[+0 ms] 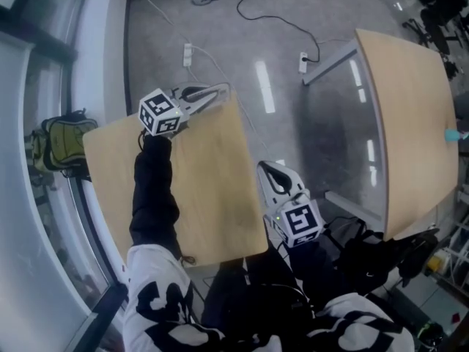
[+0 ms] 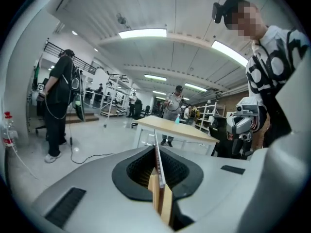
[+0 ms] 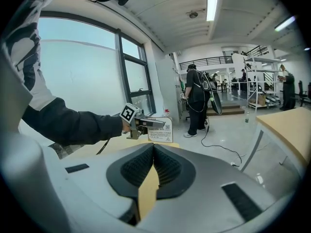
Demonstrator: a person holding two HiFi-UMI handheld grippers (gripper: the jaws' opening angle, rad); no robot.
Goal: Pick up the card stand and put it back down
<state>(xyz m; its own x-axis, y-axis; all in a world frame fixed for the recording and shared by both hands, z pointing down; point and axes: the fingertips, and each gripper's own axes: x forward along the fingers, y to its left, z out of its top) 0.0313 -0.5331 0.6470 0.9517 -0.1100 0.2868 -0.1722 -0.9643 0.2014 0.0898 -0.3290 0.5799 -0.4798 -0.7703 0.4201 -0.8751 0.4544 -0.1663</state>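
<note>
The card stand (image 3: 161,130) is a thin upright white printed sign. My left gripper (image 3: 146,123) is shut on it over the far corner of the small wooden table (image 1: 212,196). In the left gripper view the card stand (image 2: 158,161) shows edge-on, pinched between the shut jaws of the left gripper (image 2: 156,147). Whether its foot touches the tabletop I cannot tell. In the head view the left gripper (image 1: 216,92) reaches past the table's far edge. My right gripper (image 1: 267,169) hangs by the table's right edge, shut and holding nothing; its jaws meet in the right gripper view (image 3: 153,148).
A larger wooden table (image 1: 410,123) stands to the right across a strip of floor. Power strips and cables (image 1: 187,53) lie on the floor beyond. A green backpack (image 1: 62,141) sits by the window wall at left. People (image 2: 58,106) stand in the background.
</note>
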